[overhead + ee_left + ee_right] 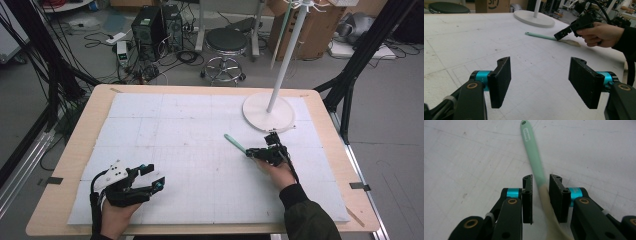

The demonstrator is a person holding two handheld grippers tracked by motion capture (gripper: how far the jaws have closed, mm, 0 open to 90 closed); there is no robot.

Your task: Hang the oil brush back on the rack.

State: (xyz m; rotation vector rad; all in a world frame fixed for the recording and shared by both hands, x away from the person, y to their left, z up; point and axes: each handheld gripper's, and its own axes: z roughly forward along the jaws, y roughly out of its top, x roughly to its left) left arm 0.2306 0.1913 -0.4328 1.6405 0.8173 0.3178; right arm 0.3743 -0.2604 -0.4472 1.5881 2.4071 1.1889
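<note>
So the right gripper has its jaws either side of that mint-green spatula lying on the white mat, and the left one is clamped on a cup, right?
Not quite. The left gripper holds nothing: the left gripper view shows its jaws apart with only bare white mat between them. The rest stands: the right gripper does straddle the mint-green spatula.

The spatula [534,160] looks like matt mint-green plastic, turning to a translucent, rubbery cream toward its blade. The right gripper [540,195] has black matt plastic jaws with ribbed pads and glossy teal metal collars. The table [75,165] shows pale wood edges under a rough white foam-like mat [175,135].
</note>
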